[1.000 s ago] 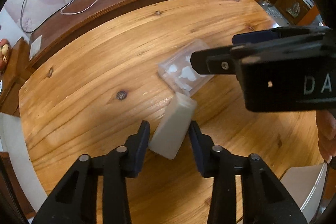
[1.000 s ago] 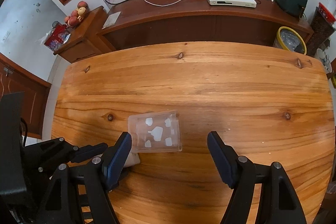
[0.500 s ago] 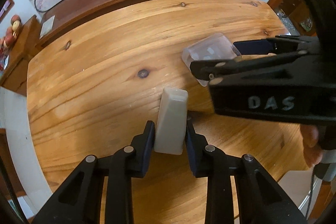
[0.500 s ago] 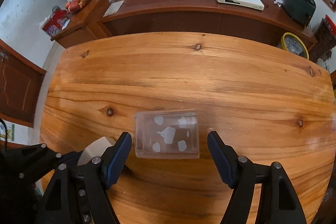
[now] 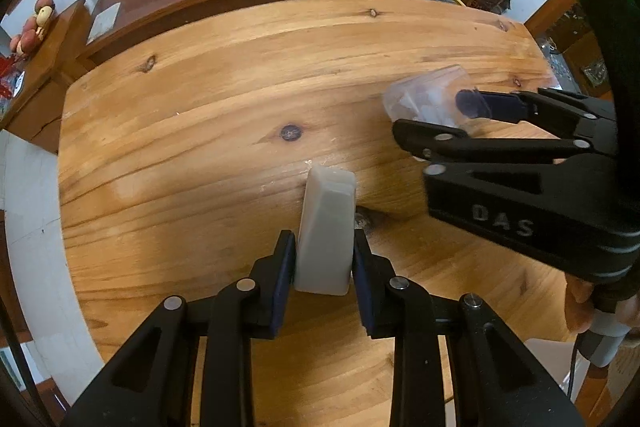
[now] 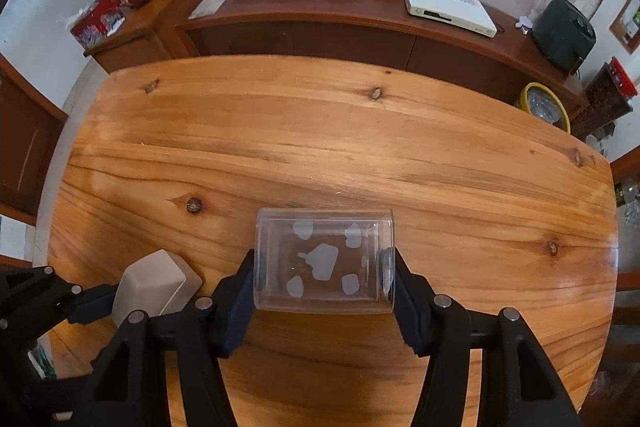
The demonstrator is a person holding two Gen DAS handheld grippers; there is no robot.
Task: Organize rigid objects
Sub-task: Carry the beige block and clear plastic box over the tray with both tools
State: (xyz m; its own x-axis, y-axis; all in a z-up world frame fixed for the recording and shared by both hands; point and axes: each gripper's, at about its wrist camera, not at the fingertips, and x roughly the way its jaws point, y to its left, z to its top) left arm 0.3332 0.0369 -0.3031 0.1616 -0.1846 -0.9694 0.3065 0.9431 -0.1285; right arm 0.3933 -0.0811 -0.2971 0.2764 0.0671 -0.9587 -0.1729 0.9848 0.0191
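Note:
A pale grey rectangular block point(image 5: 326, 231) stands between the fingers of my left gripper point(image 5: 324, 259), which is shut on it just above the wooden table point(image 5: 200, 107). It also shows in the right wrist view point(image 6: 154, 285) at the lower left. A clear plastic box with white patches point(image 6: 324, 261) sits between the fingers of my right gripper point(image 6: 324, 279), which is shut on its two sides. In the left wrist view the clear box point(image 5: 424, 99) is at the right, held by the right gripper point(image 5: 436, 119).
A dark wooden sideboard point(image 6: 360, 27) runs behind the table, with a white set-top box point(image 6: 450, 9), a cable and a dark appliance point(image 6: 564, 31). A yellow-rimmed bin point(image 6: 544, 105) stands past the table's far right edge. A side cabinet point(image 6: 140, 19) is at the far left.
My left gripper closed on the grey block and turned it upright. My right gripper moved forward around the clear box and closed on its sides.

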